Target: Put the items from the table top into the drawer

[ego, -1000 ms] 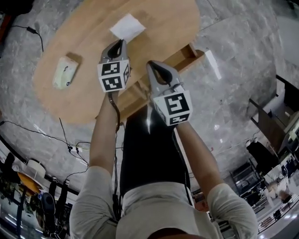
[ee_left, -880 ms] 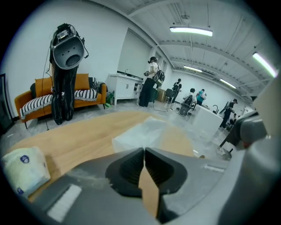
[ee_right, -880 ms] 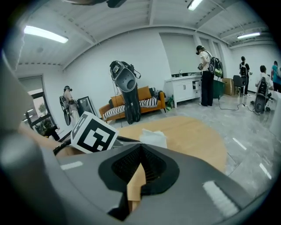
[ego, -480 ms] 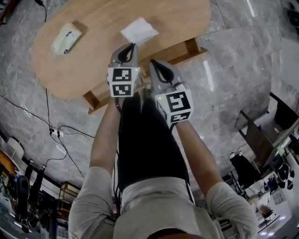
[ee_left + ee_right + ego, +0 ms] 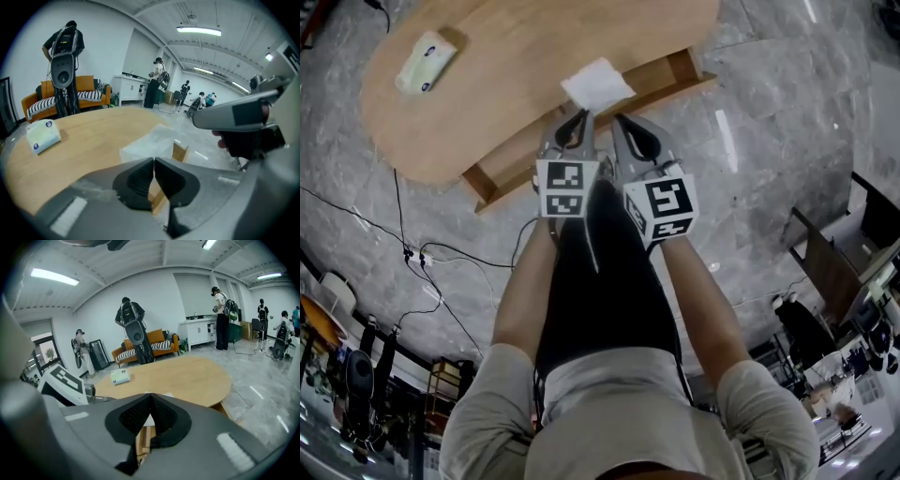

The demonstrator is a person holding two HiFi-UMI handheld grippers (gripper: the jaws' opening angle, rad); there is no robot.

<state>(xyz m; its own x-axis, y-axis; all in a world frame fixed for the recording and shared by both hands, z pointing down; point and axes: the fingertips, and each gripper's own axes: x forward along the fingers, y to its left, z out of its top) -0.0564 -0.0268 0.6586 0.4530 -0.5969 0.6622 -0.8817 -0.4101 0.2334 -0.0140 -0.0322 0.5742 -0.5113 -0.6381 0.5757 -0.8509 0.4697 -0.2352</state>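
Observation:
A white tissue pack lies at the far left of the oval wooden table. A white folded sheet rests at the table's near edge, above the open wooden drawer. My left gripper and right gripper hover side by side just short of the sheet, both shut and empty. In the left gripper view the shut gripper points at the sheet, with the pack to the left. The right gripper faces the table and pack.
Black cables trail over the marble floor left of my legs. An orange sofa and a speaker on a stand are beyond the table. Several people stand in the room's far part.
Both grippers have drawn back from over the table top to its near edge by the drawer and come closer together. The table sits higher in the head view.

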